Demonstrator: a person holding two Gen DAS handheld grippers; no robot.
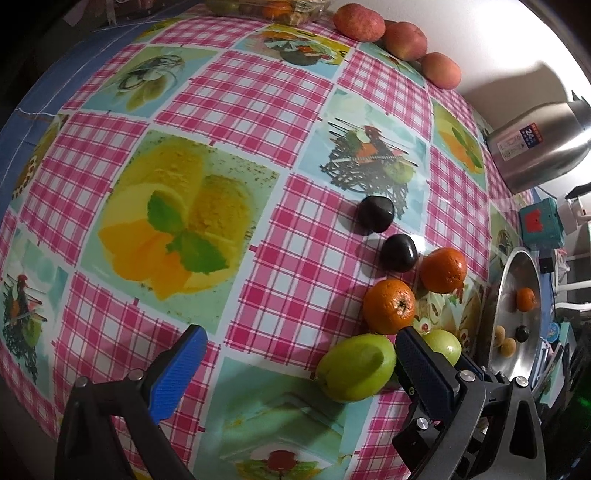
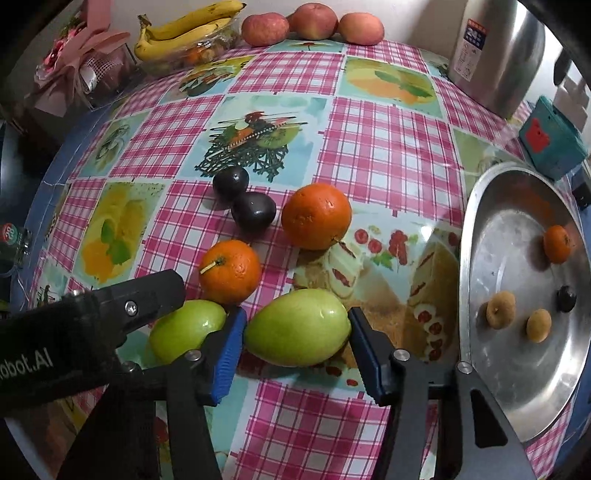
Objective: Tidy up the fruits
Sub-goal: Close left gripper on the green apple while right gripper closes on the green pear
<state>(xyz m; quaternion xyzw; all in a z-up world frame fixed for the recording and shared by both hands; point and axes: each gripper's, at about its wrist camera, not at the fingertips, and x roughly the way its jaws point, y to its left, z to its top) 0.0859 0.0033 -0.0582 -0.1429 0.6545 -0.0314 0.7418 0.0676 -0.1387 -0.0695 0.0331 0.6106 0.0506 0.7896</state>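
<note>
Two green fruits lie on the checked tablecloth. My right gripper (image 2: 297, 334) is open with its jaws on either side of the right green fruit (image 2: 297, 334), close to touching. The left green fruit (image 2: 186, 330) lies beside its left finger. My left gripper (image 1: 295, 365) is open and empty; the nearer green fruit (image 1: 356, 367) sits just inside its right finger, and the other one (image 1: 445, 345) behind that finger. Two oranges (image 2: 316, 216) (image 2: 229, 271) and two dark plums (image 2: 253, 212) (image 2: 231, 182) lie further back. A metal plate (image 2: 476, 236) at right holds a small orange, a dark fruit and two brown fruits.
Three apples (image 2: 312, 22) line the table's far edge, next to bananas (image 2: 184, 31) on a clear container. A steel kettle (image 2: 495, 51) and a teal box (image 2: 552, 142) stand at the back right. A wrapped pink bouquet (image 2: 79, 70) lies at the back left.
</note>
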